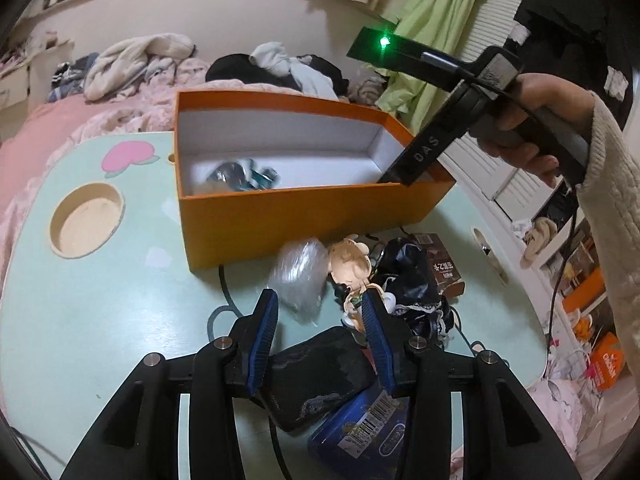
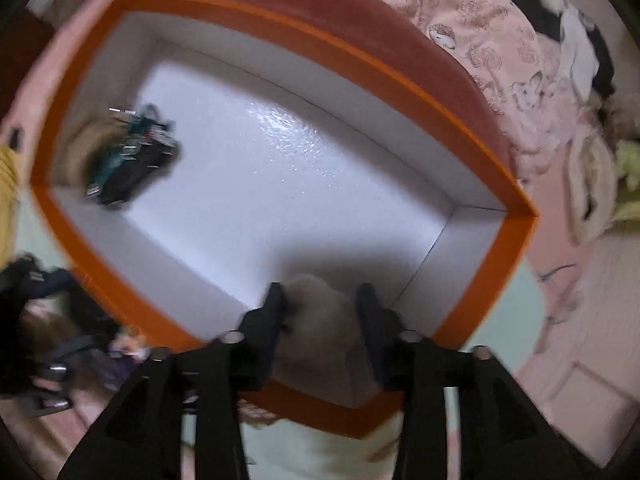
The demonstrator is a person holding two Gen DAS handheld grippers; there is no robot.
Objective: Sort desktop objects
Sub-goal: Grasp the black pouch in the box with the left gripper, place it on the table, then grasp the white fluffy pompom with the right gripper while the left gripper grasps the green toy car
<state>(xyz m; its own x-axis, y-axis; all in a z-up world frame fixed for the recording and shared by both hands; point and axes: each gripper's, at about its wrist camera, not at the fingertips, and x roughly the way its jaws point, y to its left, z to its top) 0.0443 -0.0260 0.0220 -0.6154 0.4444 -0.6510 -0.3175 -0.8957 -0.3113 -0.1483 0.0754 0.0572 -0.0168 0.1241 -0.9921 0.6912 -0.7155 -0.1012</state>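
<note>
- Nearest in the left wrist view, the left gripper (image 1: 320,316) hangs with its fingers apart and nothing pressed between them, over a black phone (image 1: 320,376) that lies across a blue box (image 1: 360,432).
- Just beyond the fingertips sits the unsorted pile: a clear bag (image 1: 300,276), a small figurine (image 1: 352,268), black lacy cloth (image 1: 412,280) and a brown carton (image 1: 444,264), crowded together and partly overlapping on the green table (image 1: 100,320).
- Behind them stands the orange box (image 1: 280,208), open, with one dark teal item (image 1: 244,176) at its left end; a person's hand (image 1: 524,128) holds the right gripper (image 1: 396,174) pointing into its right end.
- By my judgement the sorting has barely begun: one item boxed, the pile left.
- A black cable (image 1: 224,292) runs under the pile and could snag.
- Close in the right wrist view, the right gripper (image 2: 322,300) points down into the box (image 2: 516,232); a blurred pale brown thing (image 2: 320,320) lies between its fingers, and I cannot tell whether they clamp it.
- Its floor is bare save the teal item (image 2: 132,156) at the far left.
- Bedding (image 2: 500,52) lies behind.
</note>
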